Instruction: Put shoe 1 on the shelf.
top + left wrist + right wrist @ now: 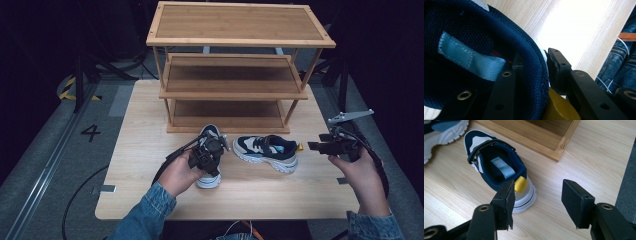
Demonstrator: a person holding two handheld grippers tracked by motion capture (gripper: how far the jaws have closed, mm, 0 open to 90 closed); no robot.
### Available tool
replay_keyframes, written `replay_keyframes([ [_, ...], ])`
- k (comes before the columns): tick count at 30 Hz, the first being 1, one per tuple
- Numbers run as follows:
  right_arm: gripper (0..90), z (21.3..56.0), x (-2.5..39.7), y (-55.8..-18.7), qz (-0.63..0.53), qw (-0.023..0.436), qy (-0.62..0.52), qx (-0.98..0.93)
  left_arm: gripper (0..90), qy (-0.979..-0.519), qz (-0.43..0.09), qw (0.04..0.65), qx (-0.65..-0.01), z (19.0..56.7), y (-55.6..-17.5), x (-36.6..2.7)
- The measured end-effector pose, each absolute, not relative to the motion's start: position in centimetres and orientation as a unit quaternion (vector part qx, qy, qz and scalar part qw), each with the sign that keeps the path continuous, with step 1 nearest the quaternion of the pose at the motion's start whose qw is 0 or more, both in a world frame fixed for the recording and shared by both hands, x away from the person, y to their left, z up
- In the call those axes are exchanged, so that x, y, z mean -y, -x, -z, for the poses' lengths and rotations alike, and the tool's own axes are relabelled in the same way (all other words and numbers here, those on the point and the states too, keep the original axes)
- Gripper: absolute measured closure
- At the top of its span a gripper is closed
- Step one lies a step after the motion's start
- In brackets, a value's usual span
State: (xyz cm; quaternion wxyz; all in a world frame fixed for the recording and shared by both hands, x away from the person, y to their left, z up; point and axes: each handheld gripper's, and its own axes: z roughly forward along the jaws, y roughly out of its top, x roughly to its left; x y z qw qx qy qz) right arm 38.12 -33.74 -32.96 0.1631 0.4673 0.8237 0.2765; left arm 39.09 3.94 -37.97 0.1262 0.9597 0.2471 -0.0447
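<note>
Two navy, white and grey sneakers lie on the wooden table (150,150) in front of a shoe rack (235,75). The left sneaker (212,132) points toward the rack. My left gripper (211,167) is over its heel. In the left gripper view the left gripper (535,60) is shut on the sneaker's padded heel collar (534,57), one jaw inside and one outside, above a yellow pull tab (559,105). The right sneaker (267,150) lies sideways, heel to the right. My right gripper (320,146) is open just right of it. Seen from the right gripper (537,192), that sneaker (499,167) lies ahead, untouched.
The bamboo rack has three shelves, and its bottom shelf (227,116) sits just behind the sneakers. Its base corner (556,155) shows near the right sneaker. The table's front edge (225,215) is by the person's denim sleeves. Grey floor surrounds the table.
</note>
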Motion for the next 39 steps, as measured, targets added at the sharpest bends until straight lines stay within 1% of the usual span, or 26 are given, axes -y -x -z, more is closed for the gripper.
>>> replay_keyframes([
  [7, 46.0, 33.2, 34.2, -37.7, -0.270, 0.165, -0.474, -0.822, 70.4, -0.961, 0.042, 0.140, -0.236, 35.6, -38.7, -3.9],
  [15, 46.3, 33.3, 34.9, -37.4, -0.271, 0.166, -0.479, -0.818, 70.0, -0.964, 0.023, 0.151, -0.218, 32.2, -37.7, -3.4],
  [26, 46.3, 33.4, 35.2, -37.1, -0.269, 0.168, -0.485, -0.815, 69.9, -0.964, 0.010, 0.161, -0.210, 28.6, -37.0, -3.2],
  [39, 46.2, 33.4, 35.2, -37.1, -0.272, 0.167, -0.485, -0.815, 69.6, -0.964, 0.006, 0.183, -0.192, 23.3, -36.1, -3.4],
])
